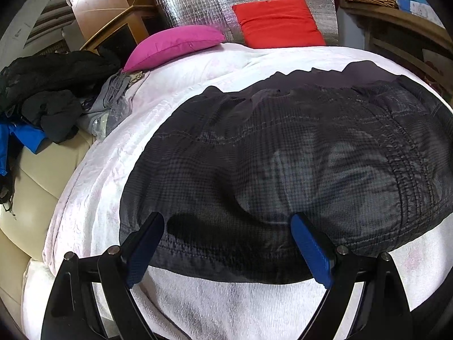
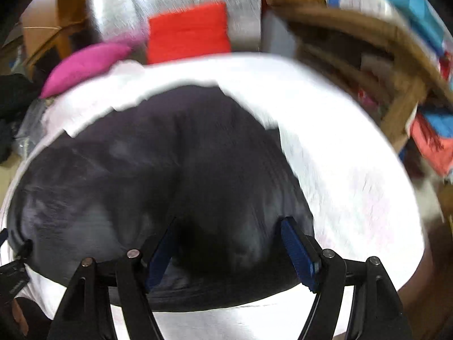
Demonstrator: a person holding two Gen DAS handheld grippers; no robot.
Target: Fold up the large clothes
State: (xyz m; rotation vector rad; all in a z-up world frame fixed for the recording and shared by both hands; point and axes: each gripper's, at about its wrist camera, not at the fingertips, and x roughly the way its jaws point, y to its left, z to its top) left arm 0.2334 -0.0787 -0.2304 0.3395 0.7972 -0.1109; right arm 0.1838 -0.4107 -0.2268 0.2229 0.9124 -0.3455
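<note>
A large dark grey checked garment (image 1: 283,164) lies spread on a white blanket (image 1: 113,175) over a bed. It also shows in the right wrist view (image 2: 158,175), blurred. My left gripper (image 1: 229,221) is open, its blue-padded fingers just above the garment's near hem. My right gripper (image 2: 229,226) is open too, fingers wide over the garment's near right part. Neither holds any cloth. Part of the left gripper shows at the left edge of the right wrist view (image 2: 14,272).
A pink pillow (image 1: 172,45) and a red cushion (image 1: 277,22) lie at the head of the bed against a silver foil panel (image 1: 198,5). A heap of dark and grey clothes (image 1: 56,93) sits at left. Wooden shelves (image 2: 382,85) stand at right.
</note>
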